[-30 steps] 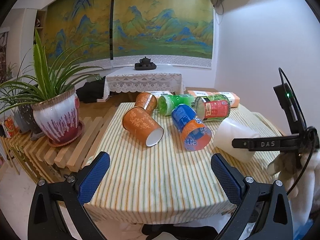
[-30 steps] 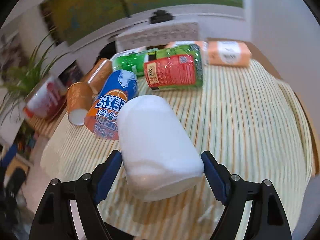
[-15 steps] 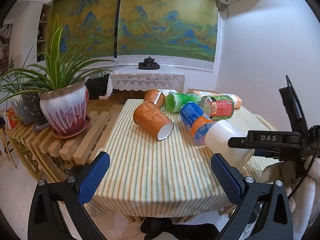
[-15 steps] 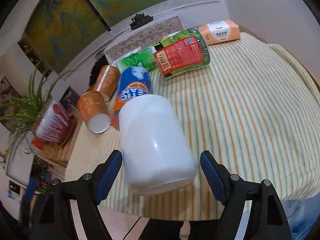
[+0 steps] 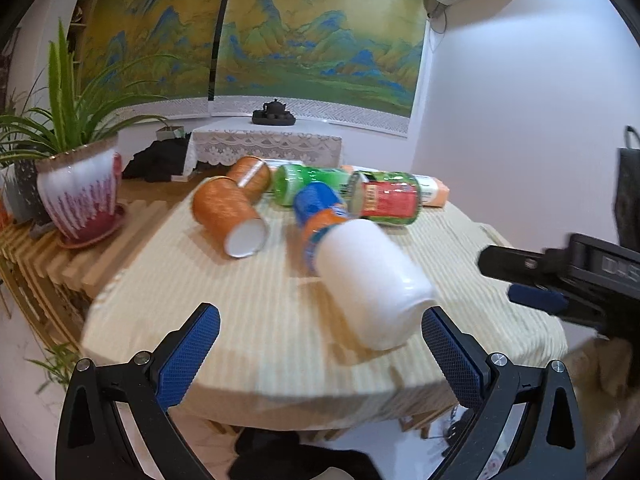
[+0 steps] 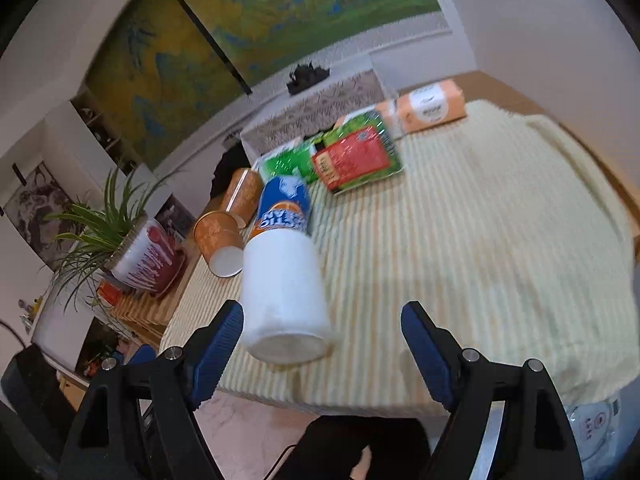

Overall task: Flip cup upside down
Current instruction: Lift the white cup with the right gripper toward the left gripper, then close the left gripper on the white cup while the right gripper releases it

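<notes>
A white cup [image 5: 372, 280] lies on its side on the striped tablecloth [image 5: 224, 304] near the front edge; it also shows in the right wrist view [image 6: 282, 292]. My left gripper [image 5: 320, 352] is open and empty, just in front of the cup, its right fingertip [image 5: 448, 344] close beside the cup's near end. My right gripper [image 6: 322, 344] is open and empty, the cup's near end between its fingers and close to the left fingertip [image 6: 220, 340]. The right gripper also shows at the right of the left wrist view [image 5: 536, 284].
Behind the white cup lie a blue-orange cup [image 5: 320, 208], two orange paper cups [image 5: 228, 216], a green bottle [image 5: 308, 180], a red-green can [image 5: 384, 198] and an orange pack [image 6: 430, 106]. A potted plant [image 5: 80, 196] stands on a slatted bench at left.
The white cup left my right gripper's fingers and now lies on the table. My right gripper drew back and to the right. My left gripper moved in toward the cup.
</notes>
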